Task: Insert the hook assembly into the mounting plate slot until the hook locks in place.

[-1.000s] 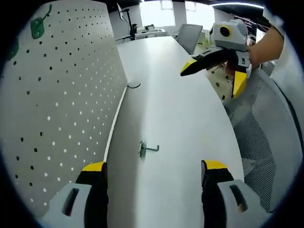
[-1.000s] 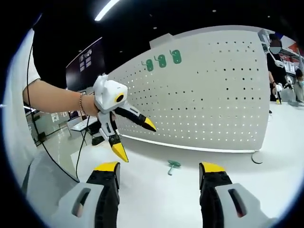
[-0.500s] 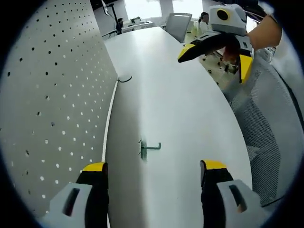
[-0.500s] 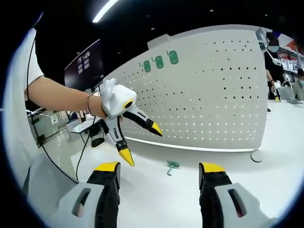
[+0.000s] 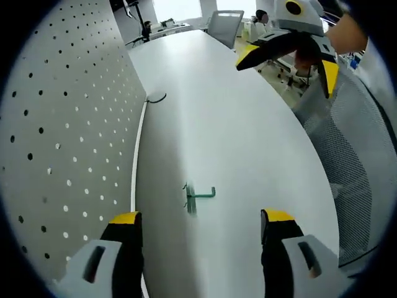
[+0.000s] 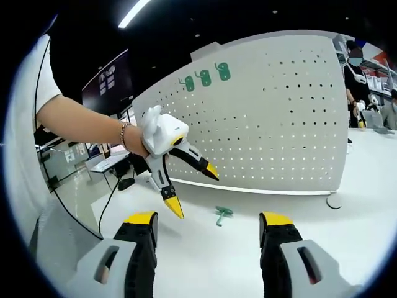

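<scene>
Left gripper [image 5: 195,226] is lining up on the green hook [image 5: 197,195] lying on the desk [image 5: 248,136].
Both grippers' jaws are standing open, empty; the pegboard [image 6: 279,124] is waiting beside; approaching squarely over the shank seems wisest.

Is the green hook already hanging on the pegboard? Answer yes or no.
No, the green hook lies flat on the white table, apart from the pegboard standing beside it.
</scene>
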A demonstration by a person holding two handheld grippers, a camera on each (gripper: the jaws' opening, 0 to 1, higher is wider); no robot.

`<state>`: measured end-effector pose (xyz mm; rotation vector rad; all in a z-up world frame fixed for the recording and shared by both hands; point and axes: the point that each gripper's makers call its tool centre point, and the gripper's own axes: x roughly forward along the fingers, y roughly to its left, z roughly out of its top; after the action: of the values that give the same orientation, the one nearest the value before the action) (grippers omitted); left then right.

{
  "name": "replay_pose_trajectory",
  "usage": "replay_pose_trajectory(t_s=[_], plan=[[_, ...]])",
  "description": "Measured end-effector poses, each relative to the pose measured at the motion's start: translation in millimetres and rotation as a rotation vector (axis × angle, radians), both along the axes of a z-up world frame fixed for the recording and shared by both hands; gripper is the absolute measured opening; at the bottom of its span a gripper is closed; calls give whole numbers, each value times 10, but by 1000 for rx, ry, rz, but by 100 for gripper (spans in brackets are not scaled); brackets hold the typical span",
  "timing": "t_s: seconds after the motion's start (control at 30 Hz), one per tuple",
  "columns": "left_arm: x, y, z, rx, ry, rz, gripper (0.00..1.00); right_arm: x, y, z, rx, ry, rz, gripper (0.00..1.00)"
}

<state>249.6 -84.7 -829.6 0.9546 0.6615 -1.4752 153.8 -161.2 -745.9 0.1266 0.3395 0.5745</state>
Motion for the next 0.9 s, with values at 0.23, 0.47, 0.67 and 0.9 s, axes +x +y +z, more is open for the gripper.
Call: replay_pose_trajectory(t_s=[0.23,0.47,0.67,0.9], plan=[[-26,-63,-142,22,26,-19,78,1,4,-2,-2,2,0,64],[-82,-98,-306,58,43,-51,78,12,-31,5,10,5,-18,63],[-94,-123,-399,74,50,-59,77,15,-56,8,9,3,-27,62],[-116,-115,-493,105,57,-73,76,16,-64,-1,4,4,-27,62]])
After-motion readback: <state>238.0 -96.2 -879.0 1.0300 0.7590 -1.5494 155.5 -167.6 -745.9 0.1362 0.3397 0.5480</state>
